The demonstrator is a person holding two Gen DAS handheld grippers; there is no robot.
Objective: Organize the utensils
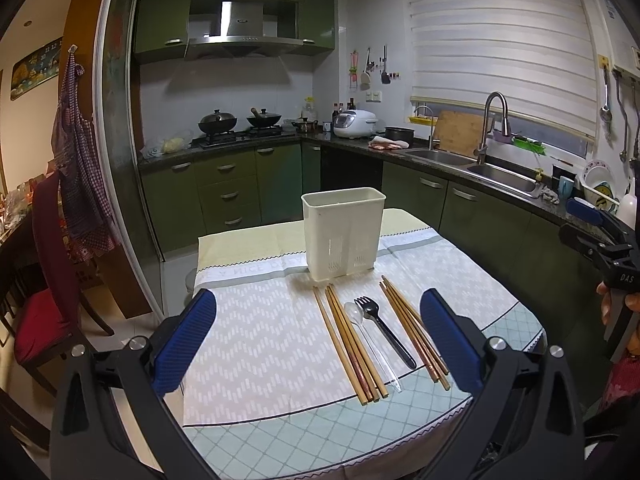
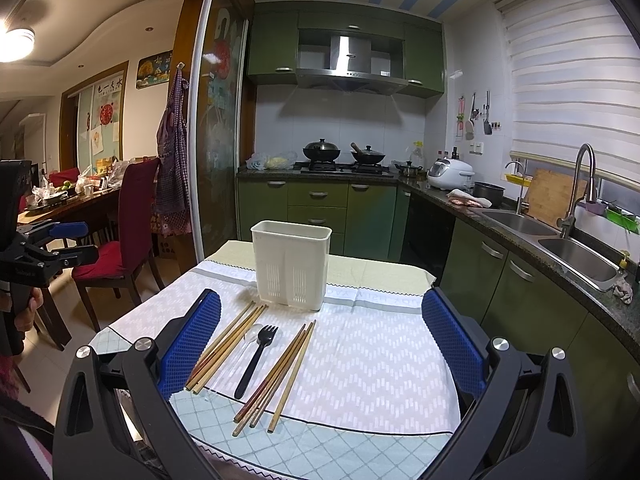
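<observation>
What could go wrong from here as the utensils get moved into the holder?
The chopsticks lie bunched and touching, so a gripper may pinch several or scatter them. The clear spoon rests against the black fork and is hard to see; one may drag the other. The white holder stands tall and unsupported, so a nudge might tip it. Both grippers, left and right, are open.

Cloth-covered table (image 1: pixel 256 432) with caddy (image 1: pixel 343 232), chopsticks (image 1: pixel 350 344), fork (image 1: pixel 384 330), spoon (image 1: pixel 370 338).

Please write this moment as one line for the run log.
left gripper: open, empty | right gripper: open, empty | chopsticks, fork, spoon: on table | holder: upright
</observation>
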